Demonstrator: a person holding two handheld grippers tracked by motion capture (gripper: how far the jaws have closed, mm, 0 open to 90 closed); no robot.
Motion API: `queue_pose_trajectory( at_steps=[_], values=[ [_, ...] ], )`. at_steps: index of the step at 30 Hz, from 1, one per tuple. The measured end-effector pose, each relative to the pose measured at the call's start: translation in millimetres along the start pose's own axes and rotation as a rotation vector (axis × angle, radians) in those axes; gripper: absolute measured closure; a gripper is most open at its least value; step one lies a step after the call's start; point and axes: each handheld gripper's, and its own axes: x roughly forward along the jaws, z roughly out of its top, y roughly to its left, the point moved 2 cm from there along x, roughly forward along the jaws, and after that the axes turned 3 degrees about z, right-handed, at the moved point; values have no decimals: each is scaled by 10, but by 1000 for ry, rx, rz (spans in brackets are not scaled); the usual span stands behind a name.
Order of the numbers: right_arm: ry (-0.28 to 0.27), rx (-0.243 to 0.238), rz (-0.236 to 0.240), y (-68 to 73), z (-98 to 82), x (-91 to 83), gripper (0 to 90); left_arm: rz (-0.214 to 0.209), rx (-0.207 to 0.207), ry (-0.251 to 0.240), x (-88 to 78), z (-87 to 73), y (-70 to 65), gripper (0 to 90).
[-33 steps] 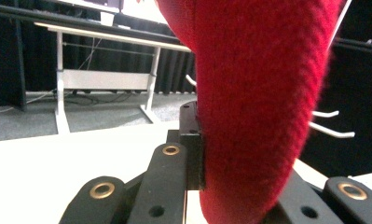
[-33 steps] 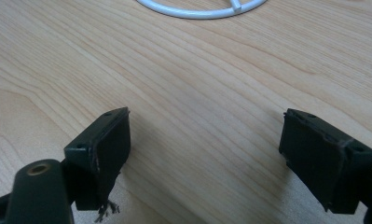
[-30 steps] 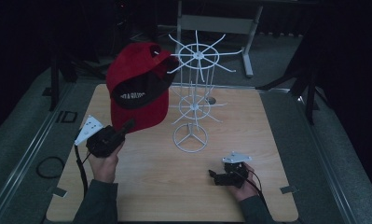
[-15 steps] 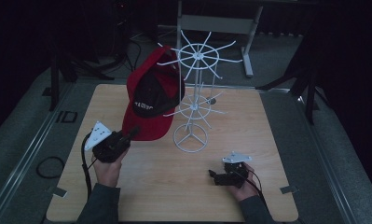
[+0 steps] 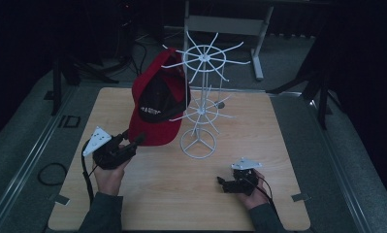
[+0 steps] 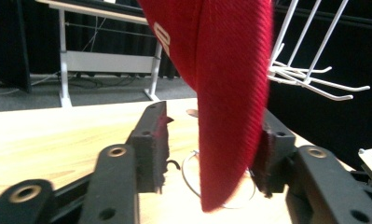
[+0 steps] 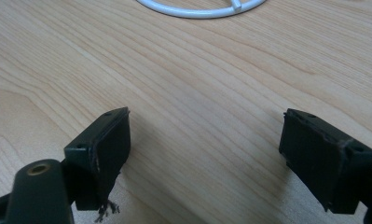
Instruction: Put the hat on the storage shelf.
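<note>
A red cap (image 5: 157, 104) hangs from an upper arm of the white wire rack (image 5: 203, 63), its brim pointing down over the wooden table (image 5: 259, 126). My left gripper (image 5: 135, 141) sits at the brim's lower edge. In the left gripper view the red cap brim (image 6: 230, 93) hangs between the jaws of the left gripper (image 6: 211, 149), which have just been opening; the left pad (image 6: 151, 144) stands clear of the cloth. My right gripper (image 5: 222, 183) rests low on the table at the front right, open and empty. The right gripper (image 7: 207, 149) faces bare wood.
The rack's ring base (image 5: 198, 144) stands mid-table, and its rim (image 7: 197, 9) lies just ahead of the right jaws. Wire hooks (image 6: 309, 70) jut out beside the cap. A grey desk frame (image 5: 225, 24) stands beyond the table. A cable loop (image 5: 48, 172) lies left of it.
The cap has swung down from a raised tilt to hang on the rack. The left gripper drew back toward the table and its jaws opened off the brim. The right hand stayed still.
</note>
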Motion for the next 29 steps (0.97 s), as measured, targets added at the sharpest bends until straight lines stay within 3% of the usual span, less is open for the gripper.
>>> queue_pose_trajectory(
  at_steps=[9,18,29],
  values=[
    [-1,-2,0,-2,0,1,163,29,-15,6,-59,-14,115,441],
    [0,-2,0,-1,0,0,163,24,-38,38,-95,-28,264,411],
    [0,-2,0,-1,0,0,163,15,-54,32,-140,-19,349,407]
  ],
)
